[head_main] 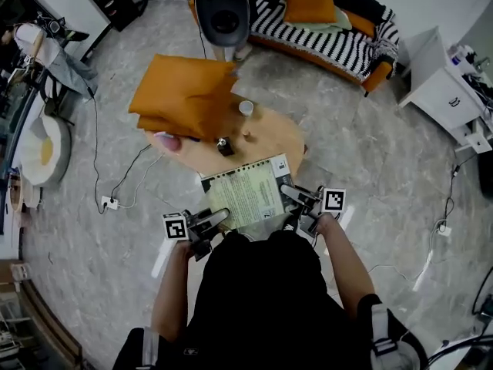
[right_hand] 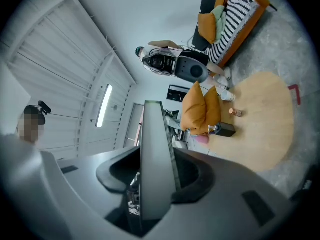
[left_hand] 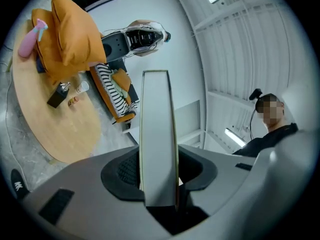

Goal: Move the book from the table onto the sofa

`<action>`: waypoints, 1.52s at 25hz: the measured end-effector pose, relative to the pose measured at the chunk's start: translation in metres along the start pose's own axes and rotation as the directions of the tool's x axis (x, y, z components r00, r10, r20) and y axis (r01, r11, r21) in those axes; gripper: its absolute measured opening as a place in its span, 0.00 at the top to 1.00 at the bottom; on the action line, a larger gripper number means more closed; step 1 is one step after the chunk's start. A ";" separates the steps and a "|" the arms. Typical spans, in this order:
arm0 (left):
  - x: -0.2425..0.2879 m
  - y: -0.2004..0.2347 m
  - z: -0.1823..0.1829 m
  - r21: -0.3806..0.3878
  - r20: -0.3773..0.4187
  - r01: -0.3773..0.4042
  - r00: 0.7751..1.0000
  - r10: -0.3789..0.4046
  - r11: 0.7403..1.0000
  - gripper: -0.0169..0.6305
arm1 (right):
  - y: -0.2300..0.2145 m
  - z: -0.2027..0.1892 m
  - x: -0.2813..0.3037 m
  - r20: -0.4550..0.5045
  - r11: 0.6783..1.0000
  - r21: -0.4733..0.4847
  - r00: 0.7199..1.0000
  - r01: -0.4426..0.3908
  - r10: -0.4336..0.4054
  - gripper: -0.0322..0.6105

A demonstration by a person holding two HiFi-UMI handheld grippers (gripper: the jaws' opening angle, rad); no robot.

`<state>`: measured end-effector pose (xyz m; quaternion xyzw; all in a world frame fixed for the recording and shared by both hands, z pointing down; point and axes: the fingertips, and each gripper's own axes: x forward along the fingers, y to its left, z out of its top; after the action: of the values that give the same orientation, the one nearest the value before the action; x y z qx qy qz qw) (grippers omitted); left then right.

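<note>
Holding the book from both sides at this moment. On the left, my left tool (head_main: 216, 218) is clamped on the left edge of the book (head_main: 243, 193). In the left gripper view the book runs edge-on between the jaws, with both pads pressed against it. The book lies flat, pale green cover up, over the near rim of the round wooden surface (head_main: 273, 133). I can't tell whether it touches the wood or hangs just above it. On the book's right edge my right tool (head_main: 291, 194) grips the same way, and the right gripper view shows its jaws closed on the covers.

Farther out on the surface, from left to right, a pink bottle (head_main: 167, 141) lies just beside the stacked cushions (head_main: 185, 95), which are orange. Next come a small black item (head_main: 224, 146) and a white cup (head_main: 246, 108). Beyond the surface stands a grey and black machine (head_main: 223, 10). To its right is the striped sofa (head_main: 339, 41), well apart from the book, with a sofa cushion (head_main: 310, 2) on it. A white cabinet (head_main: 443, 91) stands at the far right.
</note>
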<state>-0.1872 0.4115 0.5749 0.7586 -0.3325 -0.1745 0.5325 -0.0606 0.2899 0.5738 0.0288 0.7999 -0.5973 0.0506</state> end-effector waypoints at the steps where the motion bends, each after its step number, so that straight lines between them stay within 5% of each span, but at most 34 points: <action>1: 0.011 -0.003 -0.003 0.008 -0.028 -0.010 1.000 0.010 1.000 0.71 | -0.001 0.003 -0.010 0.009 1.000 0.001 1.000 -0.003 0.003 0.66; 12: 0.117 -0.022 -0.033 0.036 -0.198 -0.048 0.979 0.054 0.998 0.71 | -0.007 0.032 -0.125 0.138 0.999 0.028 0.990 0.018 -0.022 0.66; 23: 0.221 -0.024 -0.037 0.014 -0.370 0.062 0.928 -0.052 0.998 0.71 | -0.006 0.067 -0.222 0.391 0.995 0.024 0.916 0.093 -0.094 0.67; 32: 0.294 0.003 -0.044 -0.089 -0.439 0.123 0.886 -0.149 0.988 0.71 | -0.028 0.097 -0.280 0.429 0.972 0.112 0.872 0.208 -0.236 0.67; 38: 0.320 0.022 -0.002 -0.154 -0.424 0.137 0.886 -0.191 0.979 0.71 | -0.053 0.149 -0.262 0.360 0.958 0.123 0.888 0.258 -0.285 0.67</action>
<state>0.0367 0.1878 0.6246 0.7704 -0.1285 -0.0643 0.6212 0.2009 0.1361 0.6126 -0.1959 0.7497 -0.6212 0.1171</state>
